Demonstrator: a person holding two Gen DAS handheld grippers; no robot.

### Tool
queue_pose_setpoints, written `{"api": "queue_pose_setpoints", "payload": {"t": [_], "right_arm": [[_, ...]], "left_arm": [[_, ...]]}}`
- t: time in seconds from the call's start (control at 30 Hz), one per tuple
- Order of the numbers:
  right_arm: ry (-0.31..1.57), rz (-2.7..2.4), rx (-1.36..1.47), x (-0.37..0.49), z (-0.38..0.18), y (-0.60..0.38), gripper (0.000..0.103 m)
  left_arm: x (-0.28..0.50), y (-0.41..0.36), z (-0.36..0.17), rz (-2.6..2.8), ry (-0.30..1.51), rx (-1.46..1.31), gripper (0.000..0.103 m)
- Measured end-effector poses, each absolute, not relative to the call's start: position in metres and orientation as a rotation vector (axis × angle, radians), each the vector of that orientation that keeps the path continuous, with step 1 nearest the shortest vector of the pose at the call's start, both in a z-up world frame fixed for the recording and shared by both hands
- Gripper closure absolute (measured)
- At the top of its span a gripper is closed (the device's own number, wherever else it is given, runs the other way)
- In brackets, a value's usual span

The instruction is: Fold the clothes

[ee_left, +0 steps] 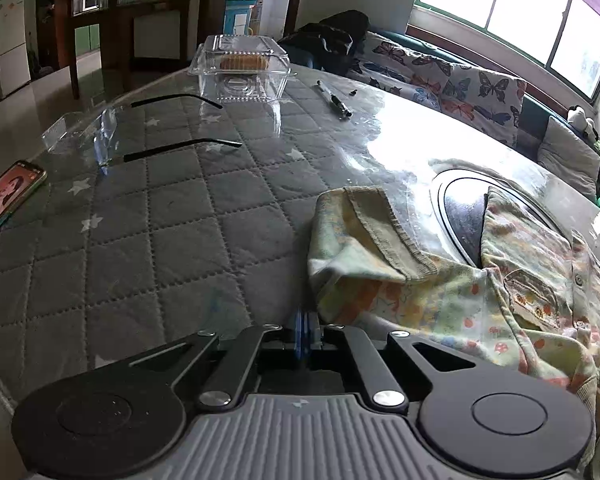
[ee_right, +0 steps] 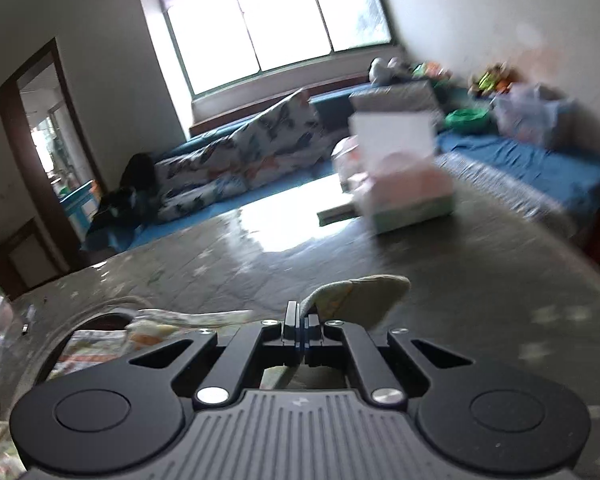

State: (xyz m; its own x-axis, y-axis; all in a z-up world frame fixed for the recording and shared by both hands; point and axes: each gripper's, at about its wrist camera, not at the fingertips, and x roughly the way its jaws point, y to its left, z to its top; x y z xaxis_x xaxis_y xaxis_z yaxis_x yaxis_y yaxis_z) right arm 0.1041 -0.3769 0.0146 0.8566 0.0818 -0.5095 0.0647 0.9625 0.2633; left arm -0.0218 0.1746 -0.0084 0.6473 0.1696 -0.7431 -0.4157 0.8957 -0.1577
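Both grippers, left (ee_left: pixel 309 330) and right (ee_right: pixel 302 330), clenched on the pale floral cotton shirt (ee_left: pixel 440 296); its sleeve, ahead-right of each, may slip loose.

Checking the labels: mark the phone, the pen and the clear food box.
phone (ee_left: pixel 10 196), left wrist view, on its lit screen.
pen (ee_left: pixel 334 100), left wrist view, mid barrel.
clear food box (ee_left: pixel 242 66), left wrist view, front wall.

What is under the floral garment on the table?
A dark round inset in the table top shows past the floral garment, which lies partly over it. How far the inset runs beneath the cloth is hidden.
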Motion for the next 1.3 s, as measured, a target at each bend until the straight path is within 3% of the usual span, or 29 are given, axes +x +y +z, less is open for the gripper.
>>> {"api": "queue_pose_setpoints", "payload": {"t": [0.37, 0.57, 0.67, 0.8, 1.17, 1.3], "right_arm": [[0.571, -0.167, 0.24, 0.048, 0.002, -0.429, 0.098], [0.591, -0.256, 0.226, 0.039, -0.006, -0.445, 0.083], [0.601, -0.3, 0.218, 0.035, -0.011, -0.453, 0.07], [0.584, -0.271, 0.182, 0.041, -0.003, -0.446, 0.069], [0.664, 0.073, 0.124, 0.102, -0.006, -0.366, 0.069], [0.703, 0.154, 0.094, 0.124, -0.01, -0.34, 0.069]], "left_arm": [[-0.016, 0.149, 0.008, 0.253, 0.775, -0.271, 0.101], [0.006, 0.124, 0.016, 0.174, 0.767, -0.217, 0.098], [0.017, 0.111, 0.021, 0.135, 0.763, -0.19, 0.089], [0.033, 0.093, 0.025, 0.079, 0.759, -0.151, 0.075], [0.098, 0.052, 0.018, 0.004, 0.785, -0.076, 0.07], [0.12, 0.049, 0.012, 0.003, 0.799, -0.069, 0.06]]}}
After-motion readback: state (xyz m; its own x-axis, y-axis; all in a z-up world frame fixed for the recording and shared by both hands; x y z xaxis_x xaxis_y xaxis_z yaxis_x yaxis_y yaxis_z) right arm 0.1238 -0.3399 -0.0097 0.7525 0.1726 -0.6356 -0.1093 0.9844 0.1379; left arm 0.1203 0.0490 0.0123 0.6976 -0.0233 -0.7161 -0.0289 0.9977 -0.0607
